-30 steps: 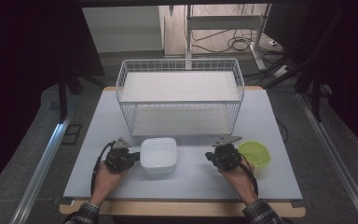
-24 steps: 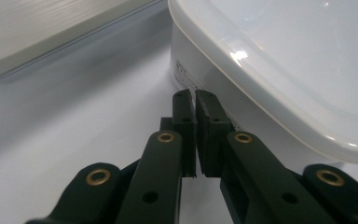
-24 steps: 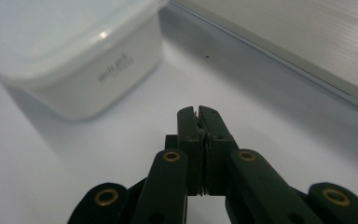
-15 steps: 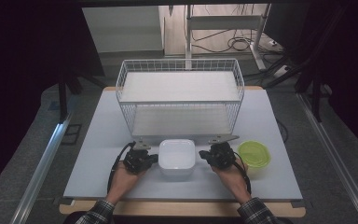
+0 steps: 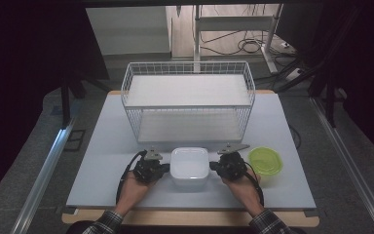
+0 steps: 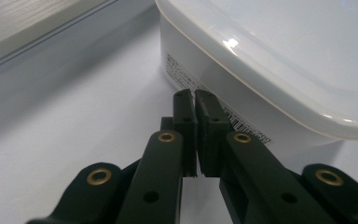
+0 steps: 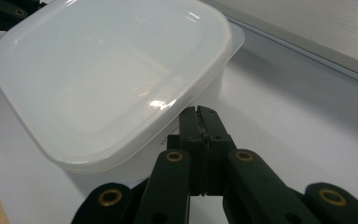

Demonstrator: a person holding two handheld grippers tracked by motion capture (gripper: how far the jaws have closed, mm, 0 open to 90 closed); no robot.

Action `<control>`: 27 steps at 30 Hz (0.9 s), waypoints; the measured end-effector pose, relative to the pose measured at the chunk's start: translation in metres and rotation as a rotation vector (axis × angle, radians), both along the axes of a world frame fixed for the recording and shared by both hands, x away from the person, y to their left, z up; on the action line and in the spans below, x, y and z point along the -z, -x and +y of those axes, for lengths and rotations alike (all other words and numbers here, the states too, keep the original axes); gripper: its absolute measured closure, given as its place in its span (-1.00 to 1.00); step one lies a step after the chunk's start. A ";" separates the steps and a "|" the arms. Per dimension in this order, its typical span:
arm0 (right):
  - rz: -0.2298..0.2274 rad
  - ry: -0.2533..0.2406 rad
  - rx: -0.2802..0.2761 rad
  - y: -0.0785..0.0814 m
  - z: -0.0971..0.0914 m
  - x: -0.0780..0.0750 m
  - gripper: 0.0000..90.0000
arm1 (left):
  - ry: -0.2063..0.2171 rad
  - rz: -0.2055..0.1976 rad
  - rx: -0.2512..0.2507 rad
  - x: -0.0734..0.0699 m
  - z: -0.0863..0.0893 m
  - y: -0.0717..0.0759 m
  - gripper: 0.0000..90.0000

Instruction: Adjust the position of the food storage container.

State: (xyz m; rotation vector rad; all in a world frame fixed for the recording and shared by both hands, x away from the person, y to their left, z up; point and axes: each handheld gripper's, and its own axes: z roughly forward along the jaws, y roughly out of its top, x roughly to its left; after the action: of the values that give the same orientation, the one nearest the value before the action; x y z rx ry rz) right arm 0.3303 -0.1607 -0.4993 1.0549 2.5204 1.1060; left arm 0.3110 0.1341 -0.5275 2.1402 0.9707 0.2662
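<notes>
High view: white lidded container [image 5: 190, 167] on the table [image 5: 102, 146], in front of the wire basket [image 5: 187, 105], green bowl [image 5: 265, 161] to its right. Container sits further right than a second ago; left gripper [image 5: 161, 169] has come in with it, right gripper [image 5: 215, 167] held its place. Both now flank it – likely squeezing it between clenched tips for a two-sided lift.

Left gripper view: left gripper [image 6: 196, 100] jaws pressed together, empty, tips at the labelled side wall under the lid rim; contact likely, can't confirm. Barcode label visible here alone.

Right gripper view: right gripper [image 7: 197, 112] jaws clenched, empty, tips tucked under the lid overhang of the container [image 7: 107, 74]; the lid's whole top shows from here
</notes>
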 end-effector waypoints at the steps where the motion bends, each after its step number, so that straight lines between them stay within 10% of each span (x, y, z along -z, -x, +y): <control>1: 0.000 0.000 0.000 0.000 0.000 0.000 0.98 | 0.000 -0.005 0.000 -0.001 0.001 0.000 0.91; 19: -0.051 -0.086 0.038 0.015 -0.032 -0.014 -0.08 | 0.097 -0.064 -0.038 -0.013 0.043 0.022 -0.56; 27: -0.065 -0.083 0.029 0.021 -0.034 -0.014 -0.29 | 0.132 -0.088 -0.051 -0.013 0.047 0.031 -0.82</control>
State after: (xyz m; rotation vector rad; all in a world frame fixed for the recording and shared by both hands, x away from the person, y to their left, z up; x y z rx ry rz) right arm 0.3092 -0.1951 -0.4849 1.0543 2.4212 1.2256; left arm 0.2802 0.1813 -0.5141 1.9698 0.9664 0.3095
